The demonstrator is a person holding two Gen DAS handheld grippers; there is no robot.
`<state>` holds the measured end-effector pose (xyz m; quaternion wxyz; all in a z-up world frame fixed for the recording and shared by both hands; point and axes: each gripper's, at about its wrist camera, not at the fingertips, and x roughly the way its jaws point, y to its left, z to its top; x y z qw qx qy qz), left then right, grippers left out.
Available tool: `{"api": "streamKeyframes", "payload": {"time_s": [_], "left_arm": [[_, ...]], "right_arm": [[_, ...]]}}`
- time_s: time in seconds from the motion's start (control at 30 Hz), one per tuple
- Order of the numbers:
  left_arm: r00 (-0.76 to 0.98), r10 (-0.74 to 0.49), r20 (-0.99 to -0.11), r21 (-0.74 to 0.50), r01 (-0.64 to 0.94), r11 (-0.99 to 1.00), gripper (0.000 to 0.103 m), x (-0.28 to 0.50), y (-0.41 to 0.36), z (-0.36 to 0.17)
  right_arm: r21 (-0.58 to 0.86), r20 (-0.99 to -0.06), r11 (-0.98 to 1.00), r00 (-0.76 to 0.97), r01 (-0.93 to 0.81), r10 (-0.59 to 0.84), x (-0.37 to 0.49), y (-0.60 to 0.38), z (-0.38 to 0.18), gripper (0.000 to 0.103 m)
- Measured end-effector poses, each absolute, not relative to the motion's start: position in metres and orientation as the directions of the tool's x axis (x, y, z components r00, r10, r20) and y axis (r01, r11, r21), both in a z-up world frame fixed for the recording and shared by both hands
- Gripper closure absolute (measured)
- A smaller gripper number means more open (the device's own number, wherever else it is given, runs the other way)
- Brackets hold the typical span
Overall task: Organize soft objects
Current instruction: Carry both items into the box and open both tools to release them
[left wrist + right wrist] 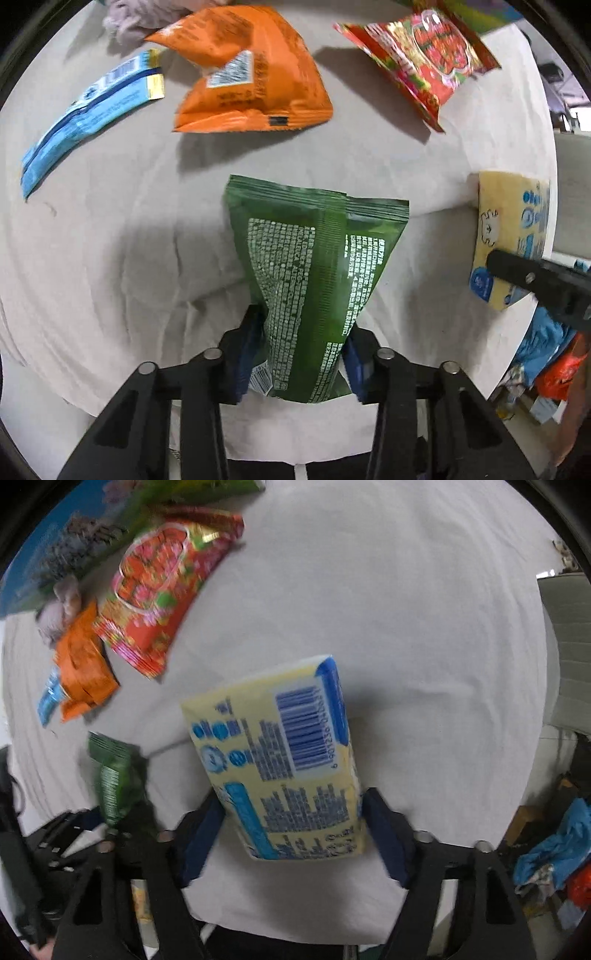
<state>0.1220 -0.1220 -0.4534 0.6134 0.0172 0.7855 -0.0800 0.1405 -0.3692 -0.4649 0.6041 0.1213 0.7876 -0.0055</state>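
My left gripper (303, 354) is shut on a green snack bag (314, 273) and holds it above the white cloth-covered table (110, 258). The same bag shows at the left of the right wrist view (114, 782). My right gripper (291, 834) is shut on a yellow tissue pack (284, 760) with blue print and a barcode, held above the cloth. That pack and the right gripper's finger (539, 280) show at the right edge of the left wrist view (509, 225).
On the cloth at the far side lie an orange snack bag (251, 74), a red patterned bag (424, 62), a blue flat packet (88, 114) and a pale cloth bundle (136, 18). The table edge (546, 184) runs on the right, with clutter (554, 856) on the floor beyond.
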Motion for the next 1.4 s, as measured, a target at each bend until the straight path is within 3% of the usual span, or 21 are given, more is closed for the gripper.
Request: {"api": "streamKeyframes", "payload": {"time_s": [0.13,0.37,0.53,0.87,1.1,1.4], "left_arm": [[-0.174,-0.062,-0.983,-0.077,0.083,0.994,0.07,0.104,-0.117,-0.44],[-0.033,-0.061,-0.998,-0.062,0.039,0.997,0.07,0.119,-0.105,-0.366],[0.079,-0.074,-0.994,-0.069,0.057,0.996,0.07,0.131,-0.099,-0.302],[0.163,-0.122,-0.979,-0.103,0.117,0.988,0.07,0.119,-0.11,-0.252],[0.173,-0.183,-0.968,-0.154,0.17,0.973,0.07,0.167,-0.103,-0.216],[0.152,-0.237,-0.96,-0.207,0.189,0.96,0.07,0.287,-0.104,-0.195]], "right_arm": [[0.133,-0.968,0.973,-0.187,0.19,0.169,0.131,-0.369,-0.455,0.033],[0.175,-0.976,0.969,-0.102,0.171,0.194,0.124,-0.362,-0.417,0.036],[0.221,-0.974,0.966,-0.029,0.134,0.226,0.113,-0.354,-0.379,0.038],[0.311,-0.948,0.943,0.105,0.122,0.299,0.106,-0.342,-0.302,0.038],[0.346,-0.923,0.929,0.227,0.132,0.312,0.128,-0.335,-0.237,0.038],[0.285,-0.921,0.944,0.321,0.165,0.222,0.215,-0.327,-0.207,0.038]]}}
